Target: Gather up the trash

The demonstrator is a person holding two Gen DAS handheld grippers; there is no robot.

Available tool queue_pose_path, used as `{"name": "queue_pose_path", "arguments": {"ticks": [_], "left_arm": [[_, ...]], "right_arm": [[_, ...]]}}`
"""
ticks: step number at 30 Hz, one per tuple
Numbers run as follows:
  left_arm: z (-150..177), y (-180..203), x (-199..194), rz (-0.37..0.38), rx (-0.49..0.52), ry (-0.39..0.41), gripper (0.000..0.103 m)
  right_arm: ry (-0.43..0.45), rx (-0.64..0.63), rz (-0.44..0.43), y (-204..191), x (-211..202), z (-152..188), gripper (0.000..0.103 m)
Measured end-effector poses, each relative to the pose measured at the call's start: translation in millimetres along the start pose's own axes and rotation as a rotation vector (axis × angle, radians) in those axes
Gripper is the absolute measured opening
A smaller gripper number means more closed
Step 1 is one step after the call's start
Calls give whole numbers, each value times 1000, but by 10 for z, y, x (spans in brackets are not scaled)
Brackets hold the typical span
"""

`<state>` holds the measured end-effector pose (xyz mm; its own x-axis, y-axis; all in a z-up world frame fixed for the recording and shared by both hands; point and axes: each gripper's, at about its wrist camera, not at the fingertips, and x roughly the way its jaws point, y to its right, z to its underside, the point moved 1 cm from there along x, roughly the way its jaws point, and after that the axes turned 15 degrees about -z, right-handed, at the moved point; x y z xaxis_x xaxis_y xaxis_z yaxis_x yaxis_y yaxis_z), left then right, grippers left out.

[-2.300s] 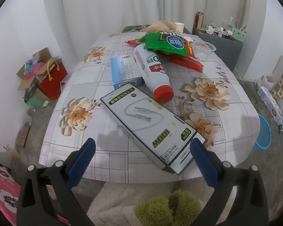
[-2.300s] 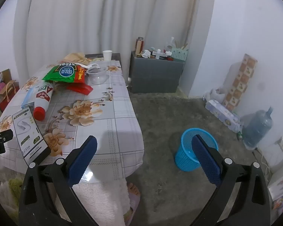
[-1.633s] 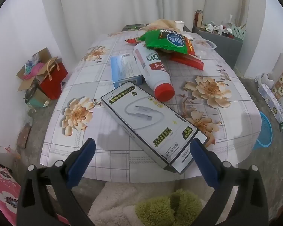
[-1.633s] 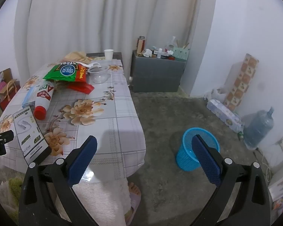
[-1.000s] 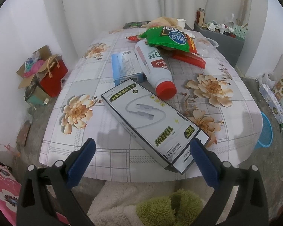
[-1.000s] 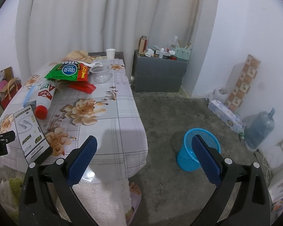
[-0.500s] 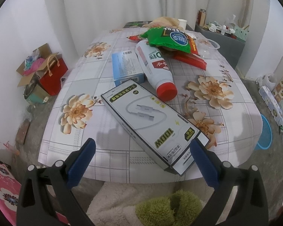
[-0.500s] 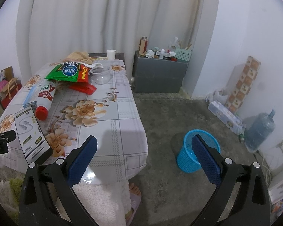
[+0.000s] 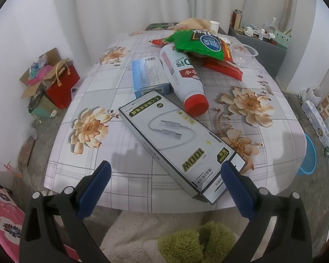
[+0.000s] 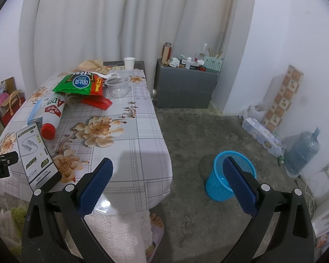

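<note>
Trash: cable box [image 9: 179, 139] flat at the surface's [image 9: 129, 176] near edge, one corner overhanging.
Bottle [image 9: 183, 81]: white, red cap, lying behind the box.
Snack bag [image 9: 199, 42]: green, at the far edge.
Left claw [image 9: 164, 167]: open, empty, facing the box.
Right claw [image 10: 167, 165]: open, empty.
Bin [image 10: 219, 185]: blue, on the floor, well apart from the surface.

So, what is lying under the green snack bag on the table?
The green snack bag covers the base of the white red-capped bottle and part of a flat red packet; anything else beneath is hidden.
</note>
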<state>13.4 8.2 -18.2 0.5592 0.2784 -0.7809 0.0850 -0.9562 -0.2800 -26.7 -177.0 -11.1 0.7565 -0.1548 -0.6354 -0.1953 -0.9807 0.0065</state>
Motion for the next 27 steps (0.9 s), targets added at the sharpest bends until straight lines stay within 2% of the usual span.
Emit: {"name": "queue_pose_path", "arguments": {"ticks": [27], "left_arm": [[2, -4, 51, 1, 5, -17, 98]], "right_arm": [[-4, 1, -3, -8, 22, 5, 97]]}}
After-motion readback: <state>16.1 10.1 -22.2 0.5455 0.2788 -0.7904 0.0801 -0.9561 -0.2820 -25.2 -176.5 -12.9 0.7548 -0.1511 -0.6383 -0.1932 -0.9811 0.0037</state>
